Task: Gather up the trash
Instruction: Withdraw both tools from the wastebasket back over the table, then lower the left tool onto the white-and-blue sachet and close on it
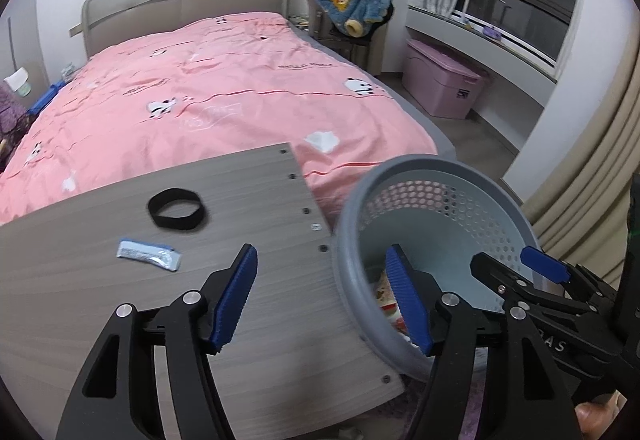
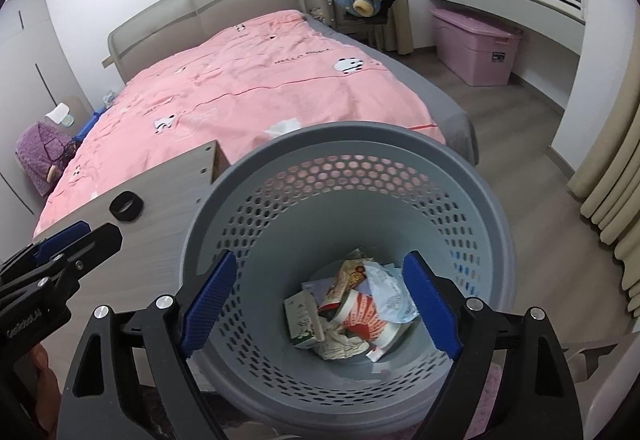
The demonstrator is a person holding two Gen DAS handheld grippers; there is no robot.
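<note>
A grey perforated waste basket (image 2: 472, 184) stands beside a grey wooden table (image 1: 100, 300); it also shows in the left wrist view (image 1: 356, 240). Several pieces of trash (image 2: 352, 308) lie on its bottom: cartons, wrappers, crumpled paper. A blue-white wrapper (image 1: 149, 254) and a black band (image 1: 178, 209) lie on the table. My left gripper (image 1: 324, 300) is open and empty over the table's right edge, the wrapper ahead to its left. My right gripper (image 2: 320, 308) is open and empty above the basket's mouth; it shows at right in the left wrist view (image 1: 516, 264).
A bed with a pink cover (image 1: 224, 88) lies behind the table. A pink storage box (image 1: 444, 84) and a chair with a blue jacket (image 1: 352, 4) stand by the window. Beige curtains (image 2: 612, 168) hang at right. The left gripper (image 2: 64, 244) shows at left in the right wrist view.
</note>
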